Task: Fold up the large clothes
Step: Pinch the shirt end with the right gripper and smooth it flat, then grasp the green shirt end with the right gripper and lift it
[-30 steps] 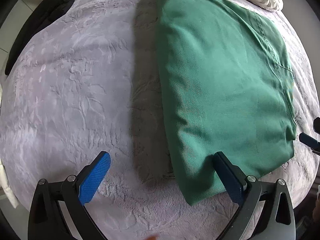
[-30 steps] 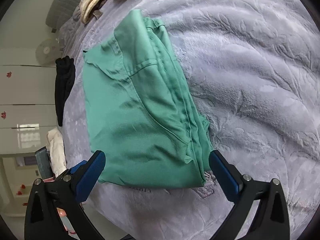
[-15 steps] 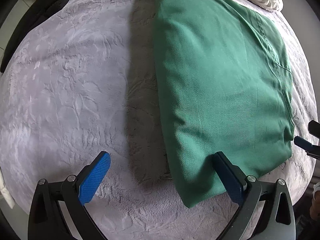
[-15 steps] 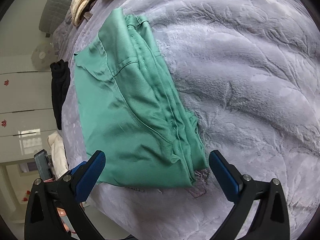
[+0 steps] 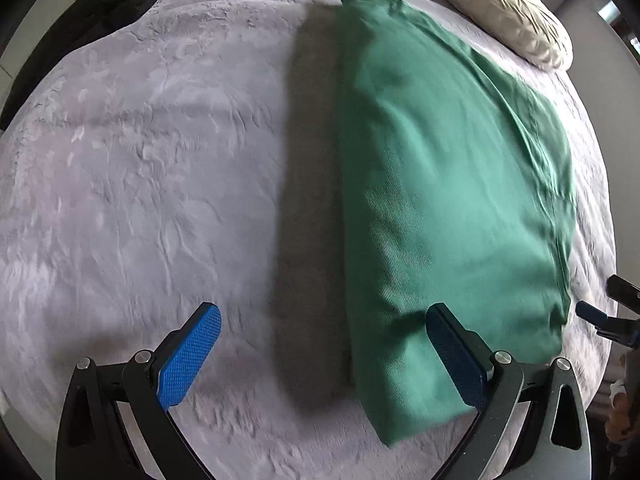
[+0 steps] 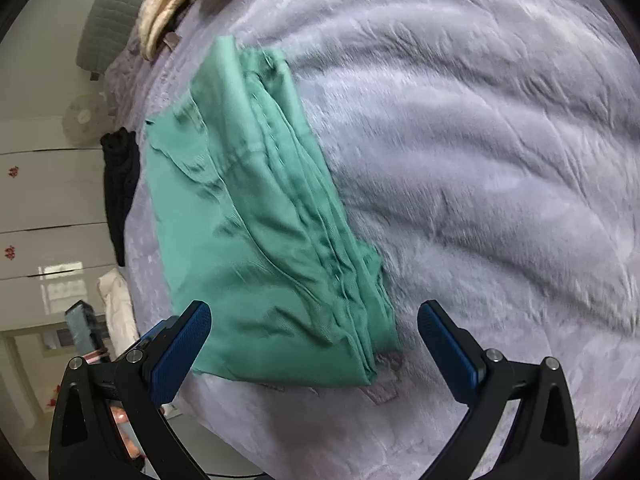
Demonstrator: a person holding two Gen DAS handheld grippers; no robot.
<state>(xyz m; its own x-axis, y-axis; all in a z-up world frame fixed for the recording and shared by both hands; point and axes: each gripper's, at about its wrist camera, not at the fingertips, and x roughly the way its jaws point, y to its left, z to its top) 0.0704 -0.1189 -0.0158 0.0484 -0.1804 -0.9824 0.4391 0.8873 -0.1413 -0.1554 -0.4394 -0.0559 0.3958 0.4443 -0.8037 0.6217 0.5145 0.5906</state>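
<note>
A folded green garment (image 5: 448, 200) lies flat on the grey plush bedspread (image 5: 140, 168), running from the near edge toward the pillow. My left gripper (image 5: 324, 356) is open over the garment's near left corner, its right finger above the cloth and its left finger over bare bedspread. In the right wrist view the same green garment (image 6: 260, 232) shows its stacked layered edge on the right. My right gripper (image 6: 314, 348) is open, straddling the garment's near corner with nothing clamped. The right gripper's tip (image 5: 600, 316) also peeks in at the left view's right edge.
A cream pillow (image 5: 508, 12) lies at the head of the bed beyond the garment. A black garment (image 5: 80, 24) hangs over the far left bed edge, seen too as dark cloth (image 6: 120, 188). White cupboards (image 6: 44, 208) and a fan stand beside the bed.
Both grippers stayed open. The left view shifted slightly toward the garment's left fold. The right gripper swung so the garment sits more centred, closer between its fingers.
</note>
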